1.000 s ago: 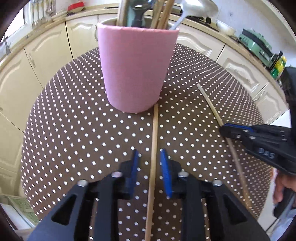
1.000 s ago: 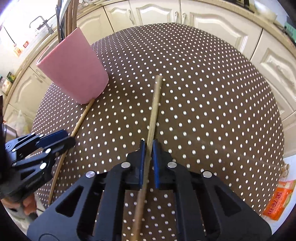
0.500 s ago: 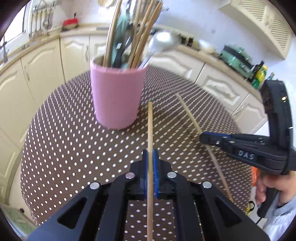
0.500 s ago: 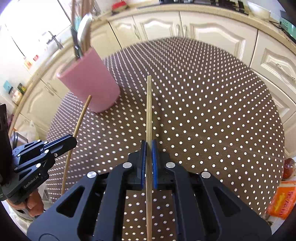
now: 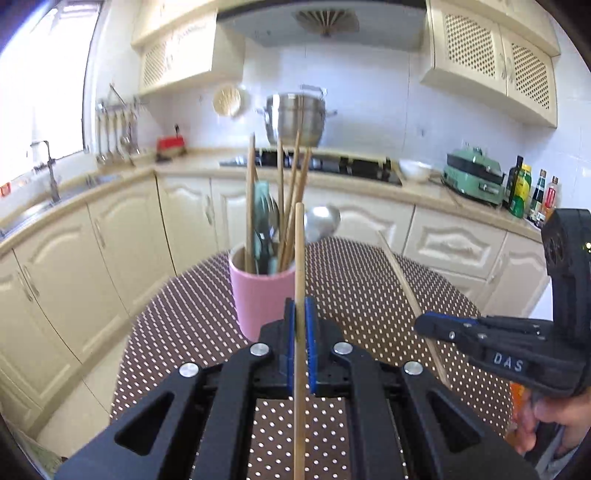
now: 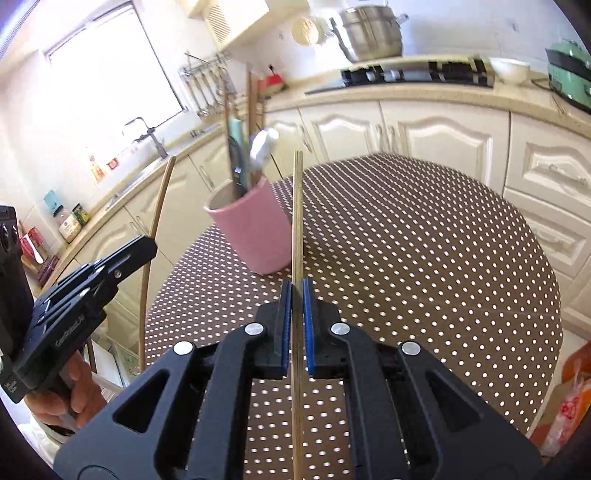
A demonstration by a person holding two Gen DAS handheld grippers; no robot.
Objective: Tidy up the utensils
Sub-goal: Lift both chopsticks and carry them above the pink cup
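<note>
Here the left gripper (image 5: 300, 314) has its blue pads (image 5: 290, 343) pressed together on a wooden chopstick (image 5: 299, 258), which runs straight out between the jaws and back under the gripper body. Its tip stands ahead of the jaws, in front of the right edge of the pink cup (image 5: 260, 299). The cup sits just beyond the jaws and slightly to their left, on the brown dotted table (image 5: 369, 280), and holds more chopsticks, a teal-handled utensil and a spoon. Off to the right of the jaws the right gripper (image 5: 424, 325) is seen from the side, with a second stick (image 5: 402, 280) slanting out ahead of it.

From the right wrist, the right gripper (image 6: 296, 291) likewise clamps its pads (image 6: 308, 325) on the second stick (image 6: 297, 221), which passes straight forward between the jaws, clear of the table (image 6: 424, 240). The cup (image 6: 253, 232) stands ahead and just left of that stick, tilted in this view. Further left of the jaws the left gripper (image 6: 146, 247) shows with its chopstick (image 6: 159, 206) rising from it, held by a hand (image 6: 68, 391). Beyond the table lie cream cabinets (image 6: 436, 129) and a steel pot (image 6: 369, 33) on the counter.
</note>
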